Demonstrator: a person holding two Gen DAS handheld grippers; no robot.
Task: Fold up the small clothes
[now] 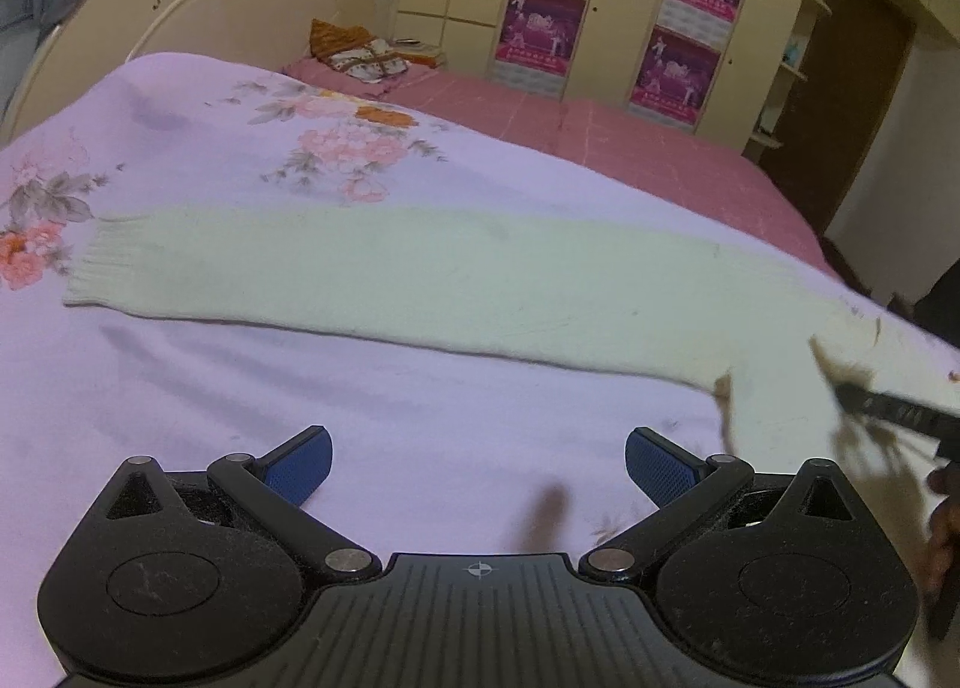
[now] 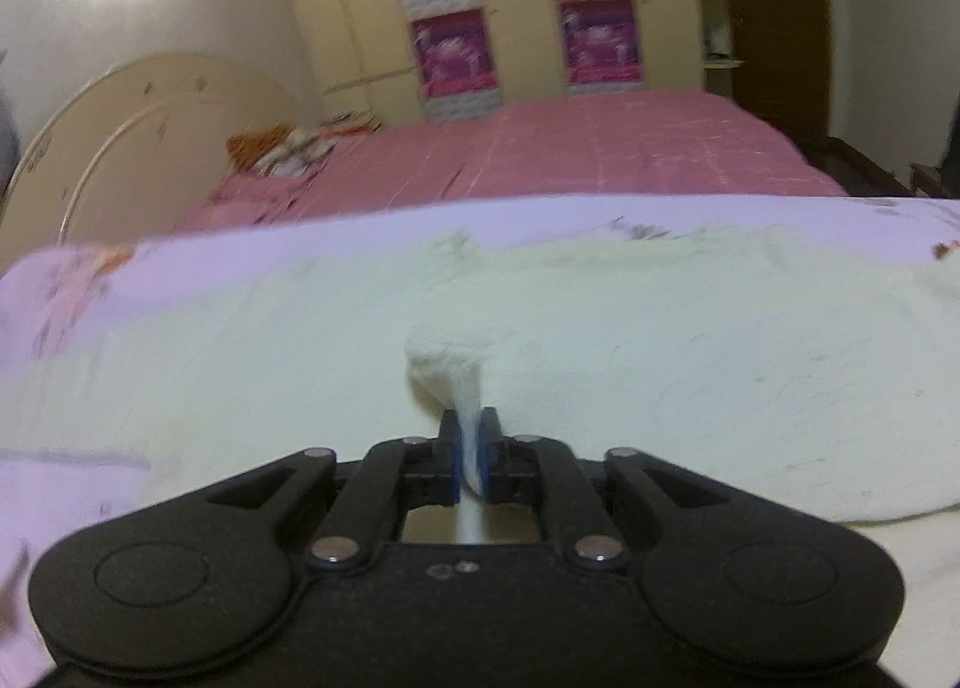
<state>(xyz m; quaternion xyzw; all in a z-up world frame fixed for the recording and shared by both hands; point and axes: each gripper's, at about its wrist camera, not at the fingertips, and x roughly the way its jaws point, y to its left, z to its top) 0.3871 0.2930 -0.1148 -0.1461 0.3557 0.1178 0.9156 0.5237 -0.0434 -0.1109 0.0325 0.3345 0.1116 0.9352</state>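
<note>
Fingers: my right gripper (image 2: 472, 457) pinched sweater (image 2: 540, 340) fabric, left gripper (image 1: 478, 463) gaped empty | sleeve (image 1: 360, 274) lay crosswise ahead, nearer my left.

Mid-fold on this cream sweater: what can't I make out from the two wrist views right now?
- Cream sweater body: left wrist view, cut off by the right edge; only one sleeve shows whole.
- Sweater outline: right wrist view, motion blur smears its edges.
- Cloth behind the right gripper: right wrist view, hidden by its body.
- Dark tool at right: left wrist view, blurred and cut off.
- Posters: print too small.
</note>
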